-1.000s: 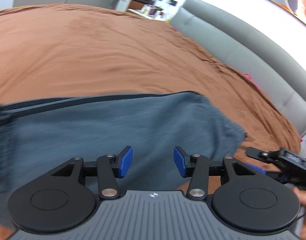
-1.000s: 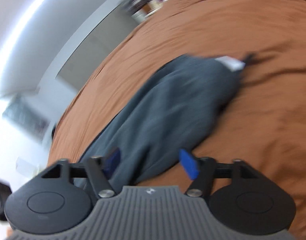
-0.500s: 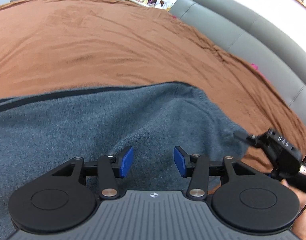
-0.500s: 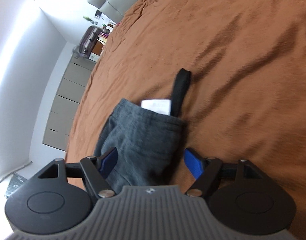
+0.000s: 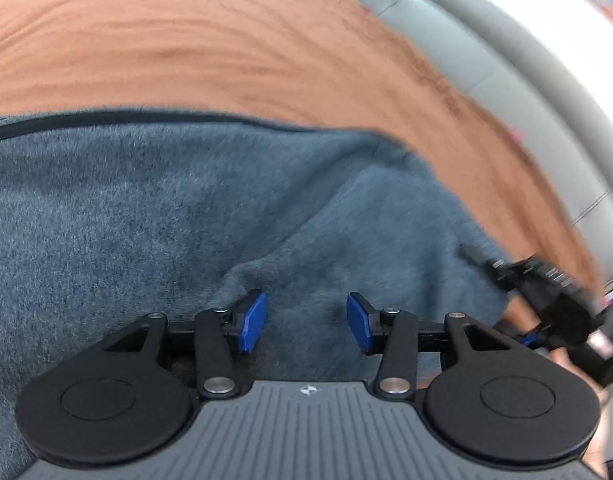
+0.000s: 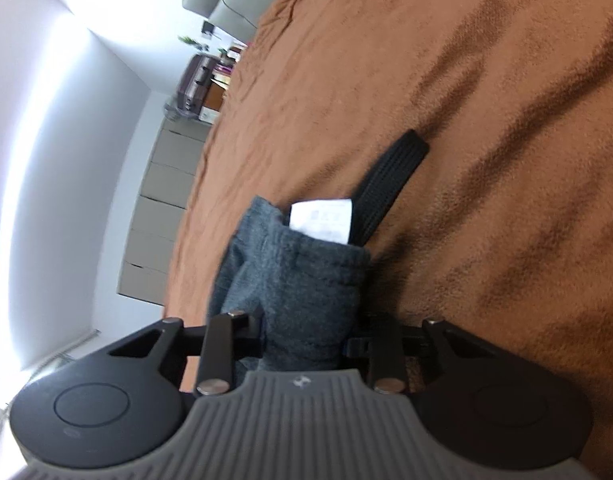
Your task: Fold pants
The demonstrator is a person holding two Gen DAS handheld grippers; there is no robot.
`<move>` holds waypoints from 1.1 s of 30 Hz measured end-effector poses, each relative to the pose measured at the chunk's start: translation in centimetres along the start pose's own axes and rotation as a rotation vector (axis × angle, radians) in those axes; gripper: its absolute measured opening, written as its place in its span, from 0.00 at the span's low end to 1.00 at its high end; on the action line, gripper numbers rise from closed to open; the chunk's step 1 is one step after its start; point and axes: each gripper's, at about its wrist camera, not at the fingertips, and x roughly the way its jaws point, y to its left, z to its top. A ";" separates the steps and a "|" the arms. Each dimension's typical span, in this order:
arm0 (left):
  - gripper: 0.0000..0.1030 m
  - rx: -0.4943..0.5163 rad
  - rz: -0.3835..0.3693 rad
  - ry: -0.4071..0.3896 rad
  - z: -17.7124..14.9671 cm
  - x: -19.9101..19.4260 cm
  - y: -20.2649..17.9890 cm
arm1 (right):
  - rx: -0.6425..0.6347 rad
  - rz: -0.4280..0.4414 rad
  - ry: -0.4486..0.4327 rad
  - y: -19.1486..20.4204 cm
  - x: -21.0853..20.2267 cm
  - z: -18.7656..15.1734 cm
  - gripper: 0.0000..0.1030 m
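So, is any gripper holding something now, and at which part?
The right gripper holds the grey pants near the waist end, just below the white label. The left gripper is open over the cloth, holding nothing.

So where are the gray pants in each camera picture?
Left wrist view: the gray pants fill the lower left and middle, spread flat under the open left gripper.
Right wrist view: the pants sit bunched at lower center, pinched in the right gripper, with a white tag at their top edge.
Shared landmark: the brown bedspread under them.
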 end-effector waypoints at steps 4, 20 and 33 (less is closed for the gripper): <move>0.51 -0.092 -0.071 -0.139 -0.8 -5.1 1.7 | -0.031 0.031 -0.024 2.0 -1.2 0.1 0.24; 0.49 -0.332 -0.127 -0.136 -3.4 -11.0 9.6 | -0.730 0.140 -0.056 19.9 -0.4 -8.6 0.24; 0.54 -0.498 -0.048 -0.299 -5.9 -21.7 19.3 | -1.503 0.111 0.116 23.8 4.1 -28.1 0.23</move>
